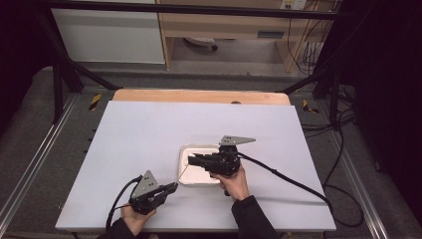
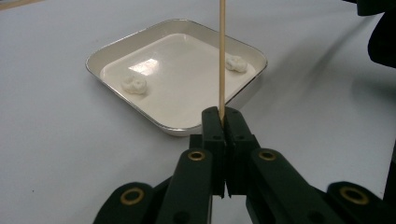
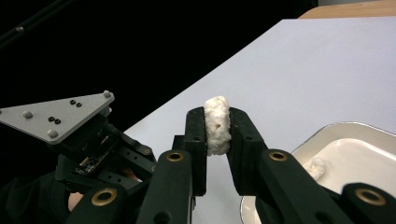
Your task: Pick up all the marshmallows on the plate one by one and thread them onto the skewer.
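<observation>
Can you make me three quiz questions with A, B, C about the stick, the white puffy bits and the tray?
1. Where is the wooden stick? A in the left gripper B in the tray C on the floor
2. How many white pieces lie in the tray? A none B two C five
3. The right gripper is A open wide B shut on a white piece C lying flat

A: the jaws pinch it upright. B: one near each side. B: the jaws squeeze it.

a lab or test rig: a white table [image 1: 149,139] stands inside a black metal frame [image 1: 199,9], with loose cables [image 1: 343,149] at right and plain wooden cabinets [image 1: 224,25] far behind.
</observation>
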Tool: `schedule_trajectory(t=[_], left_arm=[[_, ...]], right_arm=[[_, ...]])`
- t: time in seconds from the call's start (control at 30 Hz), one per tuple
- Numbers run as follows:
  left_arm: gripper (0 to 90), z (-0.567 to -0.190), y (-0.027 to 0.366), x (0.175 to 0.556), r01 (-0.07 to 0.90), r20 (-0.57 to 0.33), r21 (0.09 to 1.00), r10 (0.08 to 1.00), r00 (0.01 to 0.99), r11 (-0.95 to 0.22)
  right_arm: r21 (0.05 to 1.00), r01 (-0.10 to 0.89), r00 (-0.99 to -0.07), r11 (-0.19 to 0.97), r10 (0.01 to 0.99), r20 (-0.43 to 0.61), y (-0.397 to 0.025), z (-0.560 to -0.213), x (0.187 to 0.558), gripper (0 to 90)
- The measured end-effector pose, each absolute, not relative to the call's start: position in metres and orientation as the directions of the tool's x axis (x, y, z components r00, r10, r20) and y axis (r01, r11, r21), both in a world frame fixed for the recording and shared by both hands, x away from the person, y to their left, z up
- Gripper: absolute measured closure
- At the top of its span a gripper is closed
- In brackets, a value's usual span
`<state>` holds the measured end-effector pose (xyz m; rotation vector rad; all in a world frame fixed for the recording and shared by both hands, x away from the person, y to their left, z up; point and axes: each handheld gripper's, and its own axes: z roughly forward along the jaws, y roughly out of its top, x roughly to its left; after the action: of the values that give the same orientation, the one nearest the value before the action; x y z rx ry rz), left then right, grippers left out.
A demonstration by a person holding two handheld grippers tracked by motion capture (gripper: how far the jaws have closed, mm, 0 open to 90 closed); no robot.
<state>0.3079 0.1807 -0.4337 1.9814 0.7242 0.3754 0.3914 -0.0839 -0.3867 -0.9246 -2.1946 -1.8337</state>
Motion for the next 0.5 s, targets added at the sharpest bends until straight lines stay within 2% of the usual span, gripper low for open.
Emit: schedule_trajectory(t=[0.5], left_arm=[[89.0, -0.4339, 0.1799, 0.3076, 0.332, -0.031, 0.868, 0.627, 0.778, -0.369]], right_arm=[[0.842, 0.533, -0.803, 0.08, 0.361, 0.474, -0.0828, -0.3887, 0.3901, 79.8]])
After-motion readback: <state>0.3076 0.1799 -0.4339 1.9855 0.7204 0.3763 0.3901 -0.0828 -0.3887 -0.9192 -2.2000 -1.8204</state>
